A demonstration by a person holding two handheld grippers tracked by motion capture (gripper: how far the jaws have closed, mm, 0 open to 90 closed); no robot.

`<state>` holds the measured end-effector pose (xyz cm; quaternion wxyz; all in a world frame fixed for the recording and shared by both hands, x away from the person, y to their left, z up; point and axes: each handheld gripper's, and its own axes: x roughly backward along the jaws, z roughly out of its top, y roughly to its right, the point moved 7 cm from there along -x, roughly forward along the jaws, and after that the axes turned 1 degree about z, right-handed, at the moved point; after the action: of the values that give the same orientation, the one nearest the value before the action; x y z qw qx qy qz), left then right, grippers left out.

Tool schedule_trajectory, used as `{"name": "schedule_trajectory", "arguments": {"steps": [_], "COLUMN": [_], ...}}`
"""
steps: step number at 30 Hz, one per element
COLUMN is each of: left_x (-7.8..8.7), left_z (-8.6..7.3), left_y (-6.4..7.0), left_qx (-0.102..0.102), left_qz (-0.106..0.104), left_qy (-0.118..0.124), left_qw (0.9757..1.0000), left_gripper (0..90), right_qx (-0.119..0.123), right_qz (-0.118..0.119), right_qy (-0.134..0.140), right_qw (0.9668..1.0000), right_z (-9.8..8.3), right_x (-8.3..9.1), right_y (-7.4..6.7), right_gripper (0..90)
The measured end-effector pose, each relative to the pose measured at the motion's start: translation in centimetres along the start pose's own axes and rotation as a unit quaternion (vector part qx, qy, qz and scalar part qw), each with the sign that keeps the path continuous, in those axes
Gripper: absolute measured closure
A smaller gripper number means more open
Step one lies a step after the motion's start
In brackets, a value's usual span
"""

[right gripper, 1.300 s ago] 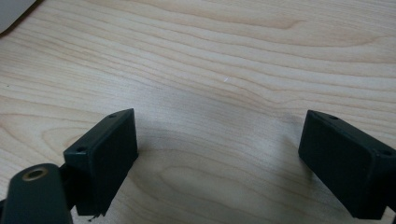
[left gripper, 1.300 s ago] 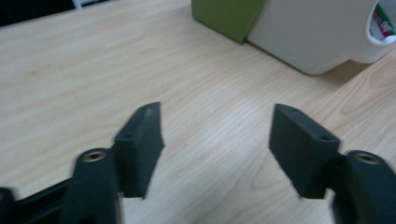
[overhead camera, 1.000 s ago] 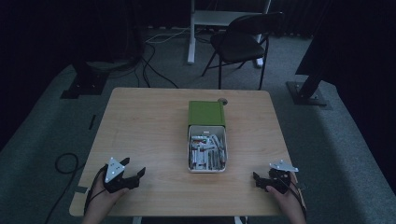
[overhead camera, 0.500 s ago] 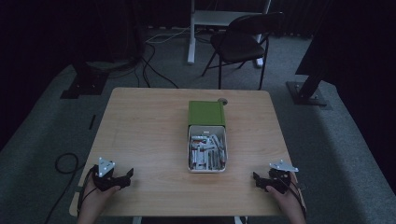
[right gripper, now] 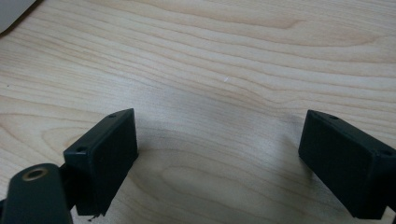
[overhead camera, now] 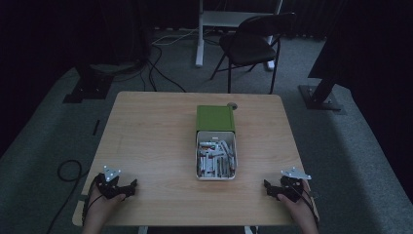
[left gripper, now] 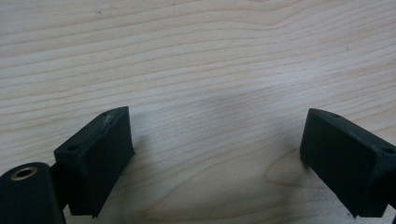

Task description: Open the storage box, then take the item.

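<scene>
White box (overhead camera: 215, 175) of jumbled batteries, green lid (overhead camera: 215, 118) hinged open

Left gripper (overhead camera: 127, 187) jaws just opened wide, empty; right gripper (overhead camera: 271, 187) open, empty.

A pale wood grain with wavy tan lines is shown on the table (overhead camera: 146, 141). At its centre, a white box (overhead camera: 215, 177) is seen, its open lid (overhead camera: 215, 118) coloured olive green at the twelve o'clock side. White and grey items flecked with red and green (overhead camera: 214, 158) are contained in it. At seven o'clock the left gripper (overhead camera: 131, 187) is seen in black, topped by a light grey plate; at five o'clock the right gripper (overhead camera: 266, 187) is coloured likewise. A black chair (overhead camera: 251, 46) is set on grey carpet (overhead camera: 341, 146) at twelve o'clock, against darkness.
</scene>
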<state>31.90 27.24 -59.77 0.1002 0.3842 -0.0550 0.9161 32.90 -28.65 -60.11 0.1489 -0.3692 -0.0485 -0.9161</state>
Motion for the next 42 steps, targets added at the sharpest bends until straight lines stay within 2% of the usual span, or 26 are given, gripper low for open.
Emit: {"name": "schedule_trajectory", "arguments": {"steps": [4,8,16,22,25,32,36,42], "left_x": [-0.1,-0.3,-0.3,-0.3,-0.3,-0.3,-0.3,-0.3], "left_z": [0.1,0.2,0.3,0.4,0.4,0.4,0.4,0.3], "left_y": [0.1,-0.1,-0.1,0.0,0.0,0.0,0.0,0.0], "left_qx": [0.005,0.025,0.027,0.037,0.039,0.039,0.038,0.038], "left_qz": [0.004,0.023,0.025,0.035,0.036,0.036,0.036,0.036], "left_qy": [0.002,0.003,0.002,0.002,0.002,0.002,0.001,0.002], "left_qw": [1.0,0.9994,0.9993,0.9987,0.9986,0.9986,0.9986,0.9987], "left_gripper": [10.2,10.2,10.0,10.1,10.1,10.1,10.0,10.0], "right_qx": [0.001,0.008,0.009,0.009,-0.005,-0.027,-0.036,-0.026], "right_qz": [0.0,0.007,0.007,0.006,0.008,-0.007,-0.003,-0.009], "right_qy": [0.0,-0.001,-0.001,0.0,0.003,0.007,0.014,0.029], "right_qw": [1.0,0.9999,0.9999,0.9999,0.9999,0.9996,0.9993,0.9992], "right_z": [0.0,0.0,0.0,0.0,0.1,0.2,0.6,2.1], "right_x": [0.0,0.0,0.0,0.0,0.0,0.1,0.5,1.4], "right_y": [0.0,-0.2,-0.2,-0.2,-0.1,0.1,0.0,-0.8], "right_gripper": [11.0,11.1,11.0,11.0,11.0,11.0,11.1,11.1]}}
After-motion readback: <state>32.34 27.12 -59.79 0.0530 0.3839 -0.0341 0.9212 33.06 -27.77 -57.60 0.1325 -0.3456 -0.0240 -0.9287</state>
